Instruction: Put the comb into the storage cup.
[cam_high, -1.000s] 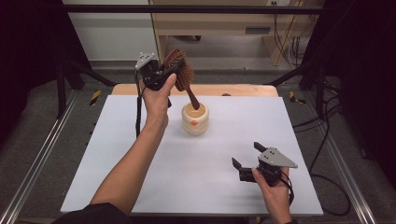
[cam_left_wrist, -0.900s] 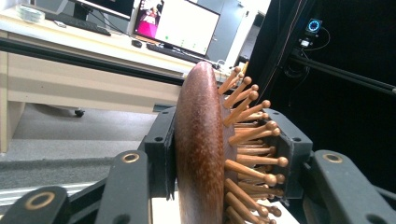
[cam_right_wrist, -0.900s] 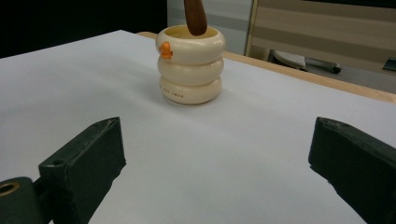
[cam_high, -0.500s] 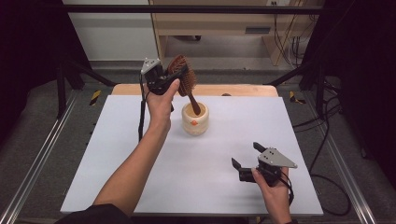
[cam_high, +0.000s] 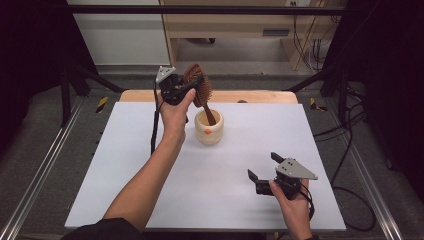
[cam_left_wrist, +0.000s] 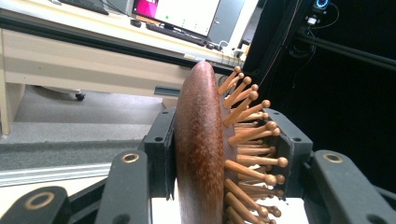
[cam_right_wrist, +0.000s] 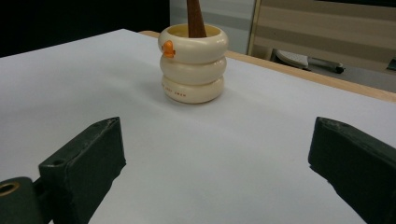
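Trouble, as I judge it, would come from the cup (cam_high: 209, 127) tipping: it is a small cream cup of stacked rings standing near the far edge of the table (cam_high: 125, 150), about midway along it, and the hairbrush (cam_high: 199, 90) leans in it with only the handle tip inside. I have the left gripper (cam_high: 192, 89) clamped on the brush head, one jaw flat on the smooth wooden back and the other pressed in among the wooden pins, as the left gripper view shows on the hairbrush (cam_left_wrist: 201, 149). That pin side looks like a springy, uneven hold, so the head could twist or slip between the jaws if I pull at an angle. If the handle is drawn sideways rather than straight along its own slant, it could lever against the rim and knock the cup over or drag it toward the far edge. My right gripper (cam_high: 265, 172) rests on the table near the front right corner, well apart from the cup, jaws spread wide with nothing between them, so nothing steadies the cup (cam_right_wrist: 192, 63) if it starts to go.
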